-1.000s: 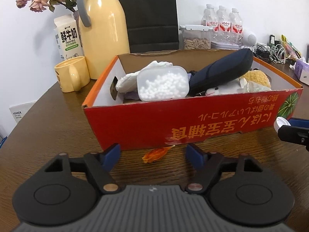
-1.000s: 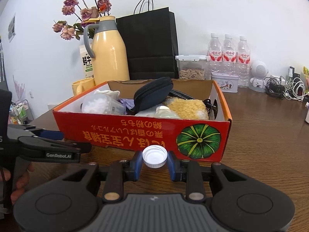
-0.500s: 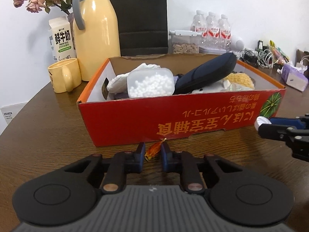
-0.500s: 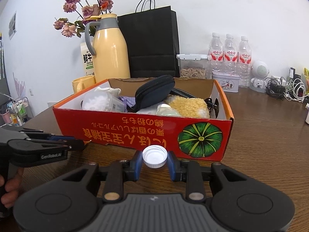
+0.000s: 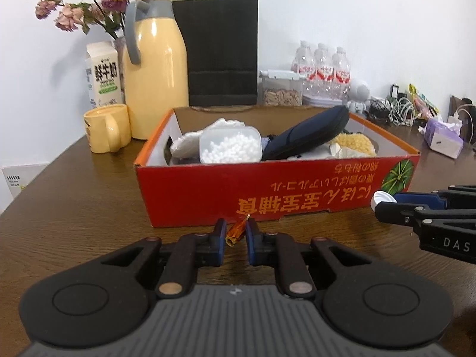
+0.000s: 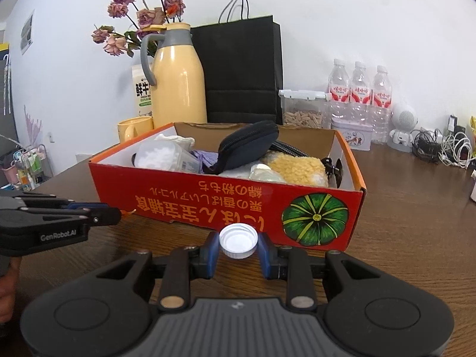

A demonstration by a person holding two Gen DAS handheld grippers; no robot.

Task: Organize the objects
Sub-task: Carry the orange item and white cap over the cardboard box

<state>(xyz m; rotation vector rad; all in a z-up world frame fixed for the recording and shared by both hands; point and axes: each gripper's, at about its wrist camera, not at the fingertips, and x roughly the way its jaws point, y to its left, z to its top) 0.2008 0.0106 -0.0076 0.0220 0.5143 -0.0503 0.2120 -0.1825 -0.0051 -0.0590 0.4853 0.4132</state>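
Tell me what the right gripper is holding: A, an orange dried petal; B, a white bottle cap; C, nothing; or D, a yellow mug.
B: in the right wrist view the right gripper has its blue pads pressed on either side of a white bottle cap, in front of the red box.

Right claw [image 5: 383, 205] in left wrist view: only tips visible, rest cut by right edge. White cap [image 5: 382, 198] half-hidden behind near finger. Left claw [image 6: 117, 212] in right wrist view: body runs off left edge; orange scrap [image 6: 130, 212] barely peeks past tip, too small to identify. Person's hand [image 6: 7, 285] sliced by left edge. Red box [image 6: 226, 205]: lower contents hidden behind front wall. Milk carton [image 6: 142, 92] mostly behind yellow jug [image 6: 178, 89]. Cable tangle [image 5: 395, 110] at desk [image 5: 74, 208] rear, too small to sort. Rack at far left [image 6: 28, 166] blurred.
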